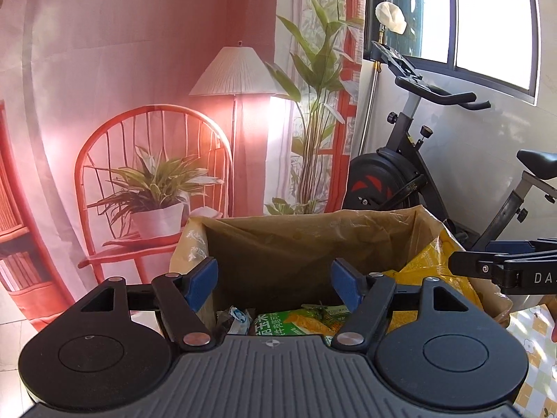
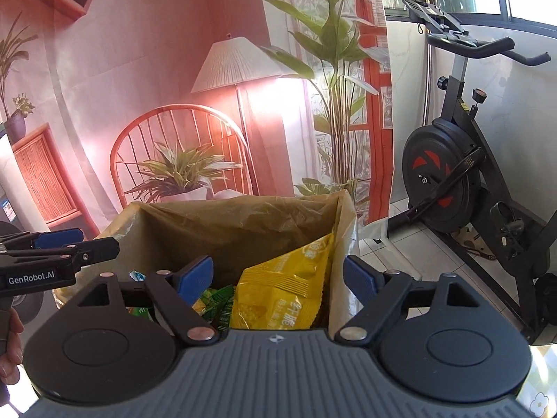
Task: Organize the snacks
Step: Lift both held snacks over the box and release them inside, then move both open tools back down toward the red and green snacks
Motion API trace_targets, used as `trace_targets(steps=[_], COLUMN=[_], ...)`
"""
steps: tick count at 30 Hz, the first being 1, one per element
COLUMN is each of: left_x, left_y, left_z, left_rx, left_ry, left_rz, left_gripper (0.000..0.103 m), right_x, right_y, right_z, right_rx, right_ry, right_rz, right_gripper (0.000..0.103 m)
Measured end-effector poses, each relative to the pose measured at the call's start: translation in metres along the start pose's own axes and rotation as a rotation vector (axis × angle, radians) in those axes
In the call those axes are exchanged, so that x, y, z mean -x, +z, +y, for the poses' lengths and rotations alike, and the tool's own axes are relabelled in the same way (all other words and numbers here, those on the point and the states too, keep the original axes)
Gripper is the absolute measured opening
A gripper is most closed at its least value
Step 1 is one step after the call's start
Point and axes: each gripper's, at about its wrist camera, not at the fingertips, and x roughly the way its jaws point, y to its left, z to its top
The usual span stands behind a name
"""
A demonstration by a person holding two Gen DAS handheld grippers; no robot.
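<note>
Right wrist view: yellow packet point(image 2: 285, 289) inside the lined bin point(image 2: 243, 223), propped on edge and leaning toward the right wall, top corner just below the rim. Beside it to the left, lower down, a green packet point(image 2: 216, 299); in the left wrist view also a small blue-and-white wrapper point(image 1: 238, 317) near the bin's left wall. All snacks in view already inside the liner, none seen outside it.

Right gripper point(image 2: 277, 275) wide, hanging over the yellow packet, pads clear of it on both sides, holding nothing. Left gripper point(image 1: 273, 280) also wide and empty, poised over the bin's left half above the green packet. Both angled downward, close together, the left one's fingers showing at the edge of the right view.

Probably a tidying or letting-go step, with most of the job done. To do it well:
- Keep both tools wide while lifting out, straight up, clear of the loose liner folds.
- Avoid snagging the thin plastic at the rim, likely to drag and tip the contents.
- If flattening the yellow packet, press lightly on its top edge only; crinkly and probably air-filled, so apt to slip or crush.
- Mind the two tools bumping each other.

Beyond the bin: printed backdrop point(image 2: 156, 69) and an exercise bike point(image 2: 452, 181), well apart.
</note>
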Motion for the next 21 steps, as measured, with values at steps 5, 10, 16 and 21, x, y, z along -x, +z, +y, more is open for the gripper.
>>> trace_targets(steps=[5,10,16,21], left_x=[0.03,0.061,0.097,0.114], left_y=[-0.007,-0.023,-0.054,-0.083], left_z=[-0.007,-0.012,-0.015,-0.017], left_rx=[-0.004,-0.01,-0.007,-0.001], left_ry=[-0.002,-0.003,-0.006,-0.002], left_rz=[0.006,0.022,0.037,0.049], left_gripper=[0.074,0.074,0.074,0.074], right_x=[0.041,0.077,0.108,0.123], right_y=[-0.015,-0.038,-0.07,-0.101], right_z=[-0.001,0.0,-0.001,-0.003], right_rx=[0.002,0.015,0.0,-0.008], right_ry=[-0.007,-0.018,-0.009,0.003], right_rz=[-0.018,-0.017,-0.009,0.008], right_gripper=[0.084,0.084,0.082,0.08])
